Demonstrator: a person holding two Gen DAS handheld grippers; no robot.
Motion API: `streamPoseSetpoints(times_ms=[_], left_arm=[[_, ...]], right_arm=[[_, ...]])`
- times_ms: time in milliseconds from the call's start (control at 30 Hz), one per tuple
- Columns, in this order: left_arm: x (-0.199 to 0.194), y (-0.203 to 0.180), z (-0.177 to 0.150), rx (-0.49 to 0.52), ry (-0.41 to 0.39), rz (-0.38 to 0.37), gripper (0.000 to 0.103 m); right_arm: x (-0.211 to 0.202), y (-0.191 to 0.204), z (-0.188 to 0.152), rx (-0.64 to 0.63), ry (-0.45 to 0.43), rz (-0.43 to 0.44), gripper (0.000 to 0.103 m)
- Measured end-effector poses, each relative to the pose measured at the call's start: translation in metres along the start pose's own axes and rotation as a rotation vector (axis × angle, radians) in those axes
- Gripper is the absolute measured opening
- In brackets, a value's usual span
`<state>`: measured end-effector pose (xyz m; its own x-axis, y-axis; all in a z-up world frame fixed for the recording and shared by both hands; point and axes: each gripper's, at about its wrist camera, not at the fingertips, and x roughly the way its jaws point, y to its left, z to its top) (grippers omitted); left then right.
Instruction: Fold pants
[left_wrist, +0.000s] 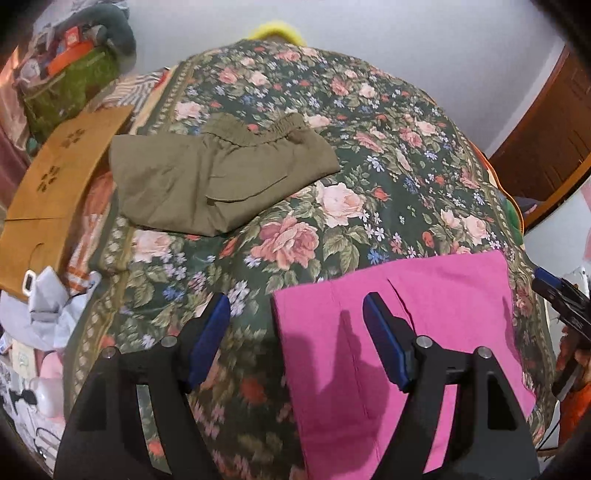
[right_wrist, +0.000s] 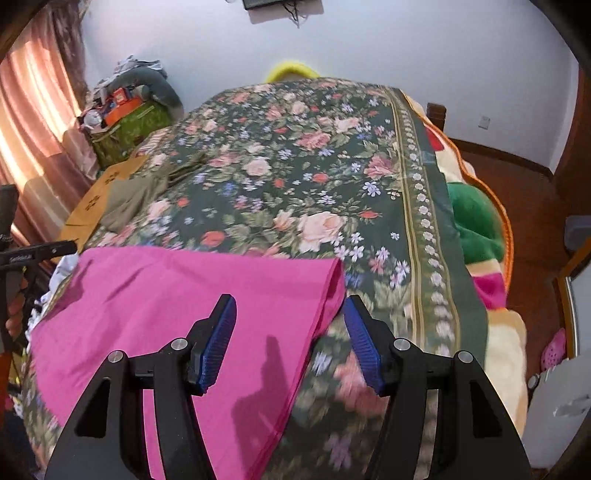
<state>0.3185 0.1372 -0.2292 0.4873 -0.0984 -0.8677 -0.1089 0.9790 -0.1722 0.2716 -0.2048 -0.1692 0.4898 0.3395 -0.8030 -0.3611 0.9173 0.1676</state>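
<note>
Nearest the left wrist camera, the left gripper (left_wrist: 295, 332) is hanging released, its jaws standing wide apart with nothing between the blue pads (left_wrist: 388, 347); it is hovering over the left edge of the pink pants (left_wrist: 424, 321), which are lying flat on the floral bedspread (left_wrist: 295, 236) at the near end of the bed. In the right wrist view, the right gripper (right_wrist: 290, 339) is also sitting released, jaws moderately apart, straddling the pants' right edge without pinching it. Farther off, at about eleven o'clock in the left view, folded olive pants (left_wrist: 207, 177) are resting on the bedspread, beside a brown cardboard box (left_wrist: 55, 192) at ten o'clock. At twelve o'clock, something yellow (left_wrist: 277, 31) is peeking over the bed's far end.
</note>
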Motion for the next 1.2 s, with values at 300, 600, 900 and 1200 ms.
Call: streamPoseSetpoints(times_ms=[300, 600, 900, 1200], left_arm=[[0.042, 0.004, 0.008, -0.013, 0.087, -0.017, 0.075], [0.05, 0.003, 0.001, 0.013, 0.093, -0.022, 0.079], [0.043, 0.0, -0.012, 0.068, 0.034, 0.084, 0.079], [0.026, 0.009, -0.018, 0.062, -0.02, 0.249, 0.077]], right_arm=[[0.067, -0.022, 0.016, 0.042, 0.109, 0.027, 0.051], [0.079, -0.012, 0.017, -0.051, 0.121, -0.01, 0.007], [0.085, -0.007, 0.014, -0.11, 0.105, -0.095, 0.001], [0.09, -0.002, 0.015, -0.16, 0.122, -0.138, 0.0]])
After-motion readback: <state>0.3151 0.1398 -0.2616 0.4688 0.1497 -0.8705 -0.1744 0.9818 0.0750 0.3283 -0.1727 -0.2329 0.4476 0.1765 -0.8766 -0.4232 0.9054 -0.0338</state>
